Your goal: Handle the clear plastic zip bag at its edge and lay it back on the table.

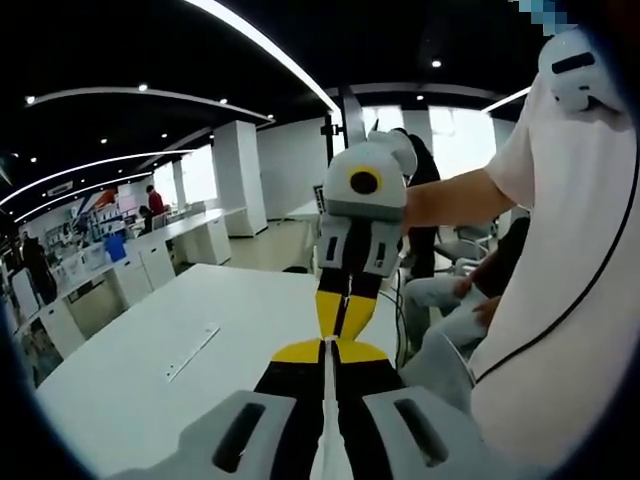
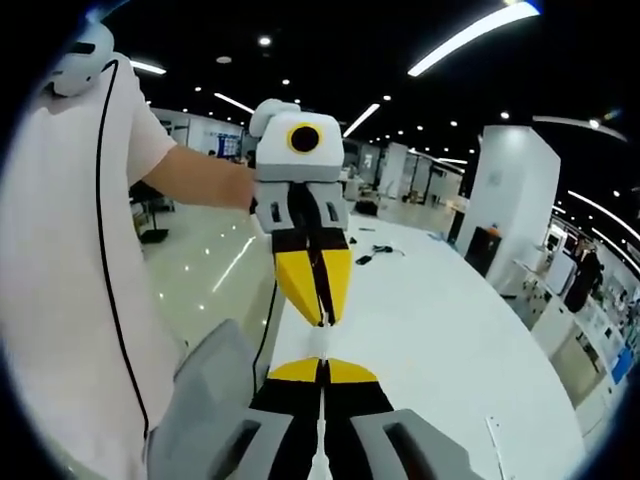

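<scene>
Left gripper (image 1: 328, 347) jaws, black with yellow tips, rise from the bottom of the left gripper view, drawn together to a thin seam. Right gripper (image 1: 339, 331) comes down from above, yellow tips likewise closed, meeting the left tips nearly point to point. In the right gripper view the layout is mirrored: right gripper (image 2: 322, 362) below, left gripper (image 2: 322, 320) above, a small gap between the two pairs of tips.

Zip bag: clear film, and I cannot tell it apart from the white behind it. A pale sliver (image 1: 329, 440) runs down the seam between the left jaws; whether that is the bag's edge or the table seen through the seam, cannot tell. So both claws read as clenched, but on what is not resolvable.

Surface: long white table (image 1: 150, 370), with a narrow slot (image 1: 192, 352) set into it. Small dark items (image 2: 375, 250) lie at its far end.

Room: large open office, dark ceiling with long light strips (image 1: 255, 40), white pillar (image 1: 240, 175), rows of white desks (image 1: 150, 250), glossy floor (image 2: 215, 270). The person's white shirt (image 1: 580, 250) with a black cable (image 2: 105, 250) across it sits close beside the grippers.
</scene>
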Action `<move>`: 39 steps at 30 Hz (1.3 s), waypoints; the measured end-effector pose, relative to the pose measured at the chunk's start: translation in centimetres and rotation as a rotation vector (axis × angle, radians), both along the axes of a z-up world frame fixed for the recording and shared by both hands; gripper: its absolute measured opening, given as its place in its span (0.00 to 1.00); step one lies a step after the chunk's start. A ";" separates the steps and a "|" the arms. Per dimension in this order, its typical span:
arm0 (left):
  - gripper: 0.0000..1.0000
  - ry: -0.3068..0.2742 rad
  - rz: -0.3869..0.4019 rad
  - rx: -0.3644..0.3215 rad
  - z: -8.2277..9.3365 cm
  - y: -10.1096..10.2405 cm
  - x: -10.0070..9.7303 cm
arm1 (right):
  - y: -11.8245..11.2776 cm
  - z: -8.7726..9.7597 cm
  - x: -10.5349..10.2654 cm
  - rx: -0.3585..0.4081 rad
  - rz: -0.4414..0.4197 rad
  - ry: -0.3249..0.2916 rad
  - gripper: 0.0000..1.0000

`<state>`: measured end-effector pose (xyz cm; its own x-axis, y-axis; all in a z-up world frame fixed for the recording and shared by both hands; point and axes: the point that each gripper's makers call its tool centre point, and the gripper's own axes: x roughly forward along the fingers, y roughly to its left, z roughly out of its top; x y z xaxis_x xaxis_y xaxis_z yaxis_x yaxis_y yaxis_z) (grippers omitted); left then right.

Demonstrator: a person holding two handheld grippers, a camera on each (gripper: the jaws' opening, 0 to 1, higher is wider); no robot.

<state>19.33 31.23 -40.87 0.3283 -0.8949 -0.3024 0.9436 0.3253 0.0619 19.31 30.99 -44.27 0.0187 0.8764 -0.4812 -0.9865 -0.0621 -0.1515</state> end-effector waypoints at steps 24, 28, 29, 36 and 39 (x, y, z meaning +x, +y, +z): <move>0.00 0.006 -0.015 -0.011 -0.1 -0.2 -0.2 | 0.2 -0.2 -0.5 -0.005 0.017 -0.005 0.00; 0.00 0.010 -0.014 -0.008 -0.2 -0.1 -0.2 | 0.3 -0.2 -0.5 -0.010 0.019 -0.006 0.00; 0.00 0.008 -0.016 -0.007 -0.2 -0.1 -0.2 | 0.3 -0.2 -0.5 -0.009 0.019 -0.006 0.00; 0.00 0.012 -0.020 -0.004 -0.3 -0.1 -0.3 | 0.2 -0.3 -0.6 -0.008 0.020 -0.006 0.00; 0.00 0.000 -0.029 0.012 -0.5 -0.1 -0.5 | 0.2 -0.3 -0.6 -0.005 0.019 -0.005 0.00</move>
